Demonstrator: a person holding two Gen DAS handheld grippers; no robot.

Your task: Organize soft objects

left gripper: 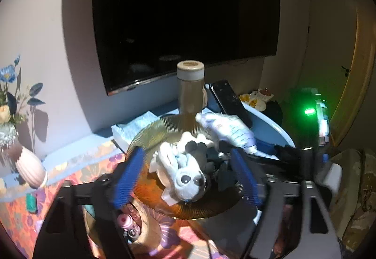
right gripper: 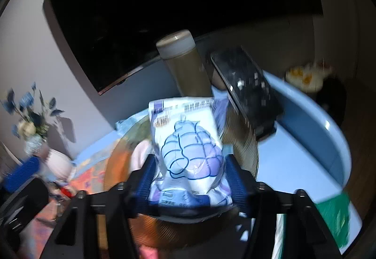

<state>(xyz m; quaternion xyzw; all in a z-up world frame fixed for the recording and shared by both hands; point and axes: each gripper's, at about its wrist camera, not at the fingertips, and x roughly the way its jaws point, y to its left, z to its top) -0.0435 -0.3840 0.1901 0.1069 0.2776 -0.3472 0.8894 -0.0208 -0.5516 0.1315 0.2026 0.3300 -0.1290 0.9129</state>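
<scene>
A grey and white plush dog [left gripper: 185, 172] lies on its back in an amber ribbed glass plate [left gripper: 150, 132]. My left gripper [left gripper: 188, 176] is open, its blue pads [left gripper: 128, 176] standing apart on either side of the toy without touching it. A soft white, blue and purple packet [right gripper: 188, 148] lies between the blue pads [right gripper: 146, 179] of my right gripper [right gripper: 190, 179]. The packet shows no pinch, and that gripper looks open. In the left wrist view the packet [left gripper: 225, 129] leans over the plate's far right rim.
A tall beige bottle [left gripper: 190, 87] stands just behind the plate, with a black phone [left gripper: 230, 101] leaning beside it in a light blue basin [right gripper: 329, 132]. A dark TV [left gripper: 183, 19] hangs on the wall. A pink vase [left gripper: 30, 169] and flowers stand left on the floral cloth.
</scene>
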